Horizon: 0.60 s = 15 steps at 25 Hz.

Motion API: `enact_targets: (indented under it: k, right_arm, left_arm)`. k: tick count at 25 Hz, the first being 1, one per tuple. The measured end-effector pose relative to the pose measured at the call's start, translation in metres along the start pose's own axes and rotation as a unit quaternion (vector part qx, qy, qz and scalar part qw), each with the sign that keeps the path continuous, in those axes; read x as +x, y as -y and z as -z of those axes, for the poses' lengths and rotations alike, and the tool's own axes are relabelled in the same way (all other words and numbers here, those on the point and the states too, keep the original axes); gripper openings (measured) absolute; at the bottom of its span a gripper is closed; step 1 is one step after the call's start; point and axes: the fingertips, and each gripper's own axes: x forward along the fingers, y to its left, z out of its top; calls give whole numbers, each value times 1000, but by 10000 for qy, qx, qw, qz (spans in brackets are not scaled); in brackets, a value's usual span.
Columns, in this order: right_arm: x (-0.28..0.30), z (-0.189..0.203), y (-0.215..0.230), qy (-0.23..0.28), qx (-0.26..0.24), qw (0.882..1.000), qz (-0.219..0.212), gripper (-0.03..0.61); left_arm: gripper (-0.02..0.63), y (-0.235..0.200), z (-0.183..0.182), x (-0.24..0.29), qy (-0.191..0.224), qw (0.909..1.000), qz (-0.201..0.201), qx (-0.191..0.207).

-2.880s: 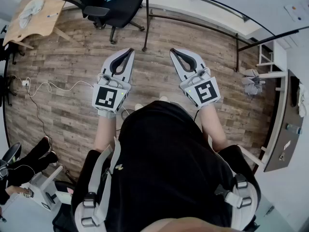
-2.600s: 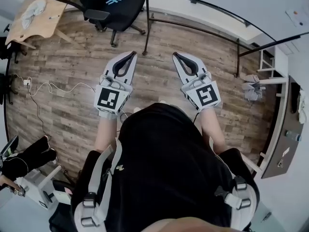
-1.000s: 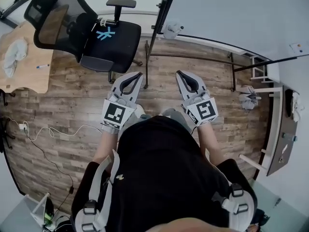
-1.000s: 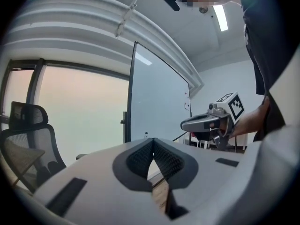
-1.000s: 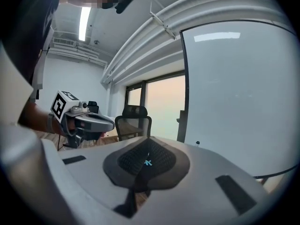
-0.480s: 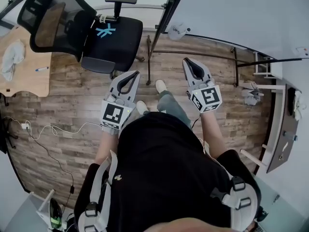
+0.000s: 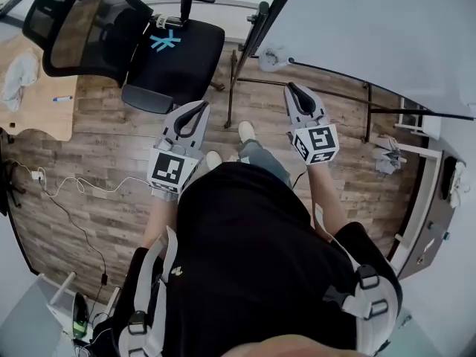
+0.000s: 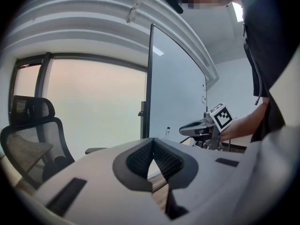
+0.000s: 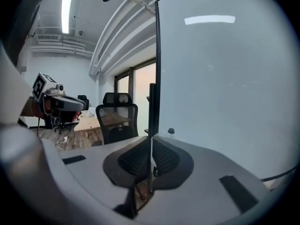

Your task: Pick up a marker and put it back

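Observation:
Both grippers are held out in front of the person, above the wooden floor, and nothing is between their jaws. My left gripper [image 7: 201, 107] is shut, its tips touching [image 8: 152, 142]. My right gripper [image 7: 291, 88] is shut too [image 9: 151, 139] and points at the whiteboard [image 7: 372, 36]. A small white object with a dark cap [image 7: 275, 56] sits at the board's lower left corner; it shows as a round cap [image 9: 171, 131] in the right gripper view. A thin marker-like shape [image 8: 168, 131] stands by the board's edge. A blue marker [image 7: 62, 99] lies on the wooden desk, far left.
A black office chair [image 7: 167, 47] stands just ahead of the left gripper. The whiteboard's black frame post [image 7: 256, 28] and floor bars [image 7: 327, 95] lie ahead. A wooden desk [image 7: 30, 95] is at the left, a white cable [image 7: 74, 188] on the floor, and a shelf [image 7: 428, 199] at the right.
The person has walked toward the whiteboard: chair and board are closer and larger now. The right gripper has moved forward toward the board. Both grippers stayed shut.

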Motion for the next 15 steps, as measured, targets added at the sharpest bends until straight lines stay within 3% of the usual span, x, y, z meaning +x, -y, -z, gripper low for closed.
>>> enact_targets:
  k: [4, 9, 15]
  right_arm:
    - [13, 10, 22, -77, 83, 9999, -48, 21]
    - [32, 16, 37, -154, 168, 9994, -272, 99]
    - [49, 17, 47, -145, 172, 9982, -559, 118]
  left_arm:
    - [8, -3, -1, 19, -72, 9999, -148, -18]
    - [8, -6, -1, 38, -205, 9994, -263, 5]
    - [8, -7, 1, 51, -324, 9984, -467, -35]
